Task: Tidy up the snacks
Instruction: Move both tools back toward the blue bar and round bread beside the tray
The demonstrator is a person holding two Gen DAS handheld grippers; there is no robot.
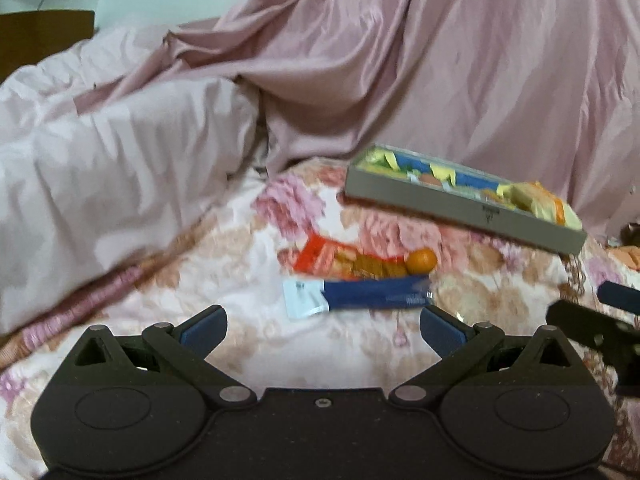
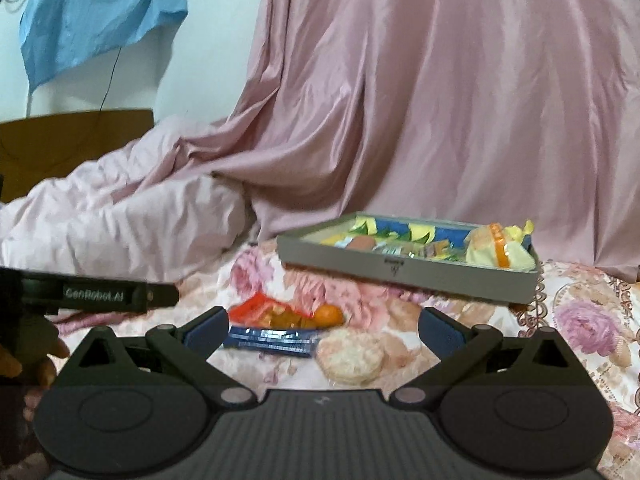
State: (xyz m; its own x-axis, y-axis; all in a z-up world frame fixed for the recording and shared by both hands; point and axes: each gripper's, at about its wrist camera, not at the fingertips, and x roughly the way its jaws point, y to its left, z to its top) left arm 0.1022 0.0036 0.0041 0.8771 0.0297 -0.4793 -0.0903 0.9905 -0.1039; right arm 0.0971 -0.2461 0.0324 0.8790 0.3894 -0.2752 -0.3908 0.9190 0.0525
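Both grippers hover over a floral bedspread, the left gripper and right gripper each with fingers spread wide, holding nothing. At 12 o'clock lie a blue wrapper, a round cracker pack, a red biscuit packet and an orange. Beyond, at 1 o'clock, a grey tray holds more snacks.
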